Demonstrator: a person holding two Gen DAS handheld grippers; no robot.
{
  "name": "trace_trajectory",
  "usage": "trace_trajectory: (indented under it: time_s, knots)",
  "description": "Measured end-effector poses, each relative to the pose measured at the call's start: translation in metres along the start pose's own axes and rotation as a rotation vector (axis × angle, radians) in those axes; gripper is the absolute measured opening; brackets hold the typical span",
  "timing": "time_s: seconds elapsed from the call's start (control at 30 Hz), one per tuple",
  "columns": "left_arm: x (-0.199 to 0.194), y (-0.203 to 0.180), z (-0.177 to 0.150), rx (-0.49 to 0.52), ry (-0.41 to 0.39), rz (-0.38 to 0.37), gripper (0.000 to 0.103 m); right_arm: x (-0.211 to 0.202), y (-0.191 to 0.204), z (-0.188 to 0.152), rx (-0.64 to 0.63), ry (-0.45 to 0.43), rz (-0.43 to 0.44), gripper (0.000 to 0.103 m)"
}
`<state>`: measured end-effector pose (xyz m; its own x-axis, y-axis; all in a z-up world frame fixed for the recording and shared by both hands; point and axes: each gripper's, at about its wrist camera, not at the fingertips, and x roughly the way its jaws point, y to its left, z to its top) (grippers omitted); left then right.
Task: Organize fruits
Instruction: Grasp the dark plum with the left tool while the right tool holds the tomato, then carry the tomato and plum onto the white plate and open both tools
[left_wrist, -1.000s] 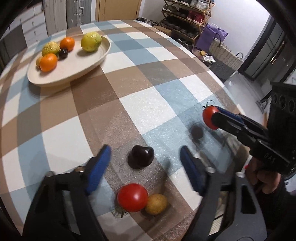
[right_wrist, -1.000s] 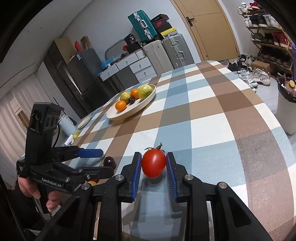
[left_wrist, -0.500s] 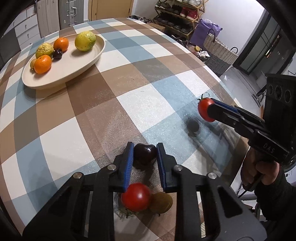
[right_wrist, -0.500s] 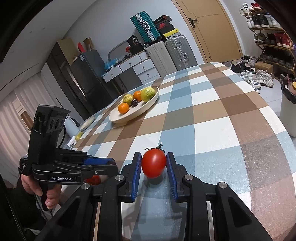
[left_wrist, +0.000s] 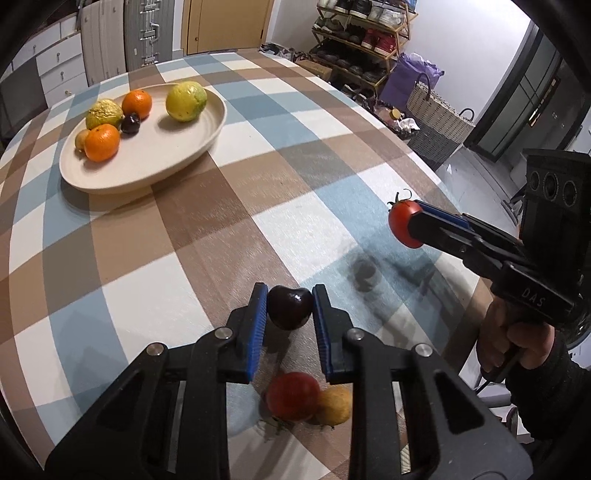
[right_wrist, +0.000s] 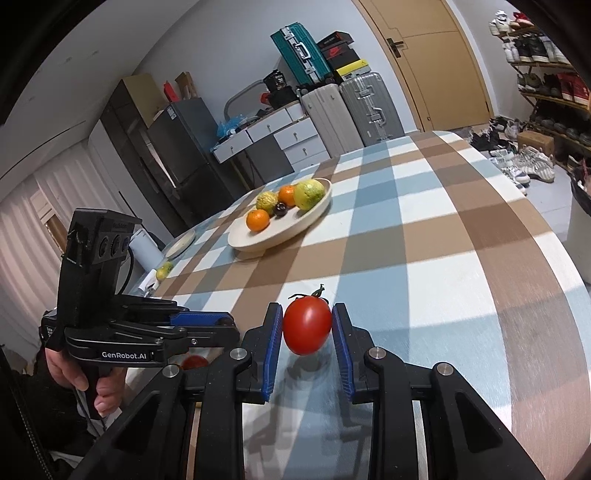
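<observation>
Lifted off the desk (left_wrist: 155, 258) since before, a glossy dark cherry (left_wrist: 289, 307) sits clamped in the left hand-held gripper (left_wrist: 287, 308). Right hand-held gripper (right_wrist: 307, 326) pinches a smooth red tomato (right_wrist: 307, 325), green stem up.

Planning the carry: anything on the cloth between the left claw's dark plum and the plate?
No, in the left wrist view only bare checked cloth lies between the dark plum and the plate.

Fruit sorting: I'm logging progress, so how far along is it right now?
Partly done. The plate already holds two oranges, two yellow-green fruits, a dark plum and a small yellowish fruit. In hand: the left gripper clamps a dark plum, the right gripper a tomato, both away from the plate. Left on the tablecloth: a red tomato and a small yellow fruit.
</observation>
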<state>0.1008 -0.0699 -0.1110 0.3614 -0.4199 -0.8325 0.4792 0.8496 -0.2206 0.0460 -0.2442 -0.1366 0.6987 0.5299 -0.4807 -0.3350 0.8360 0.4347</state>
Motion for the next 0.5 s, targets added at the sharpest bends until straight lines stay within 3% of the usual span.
trace_trajectory:
  time_s: [0.23, 0.5]
  knots:
    - [-0.014, 0.023, 0.018, -0.050, -0.055, 0.012, 0.022, 0.015, 0.005, 0.022, -0.019, 0.005, 0.025, 0.028]
    - [-0.030, 0.054, 0.059, -0.086, -0.111, 0.043, 0.022, 0.038, 0.006, 0.069, -0.032, -0.004, 0.063, 0.028]
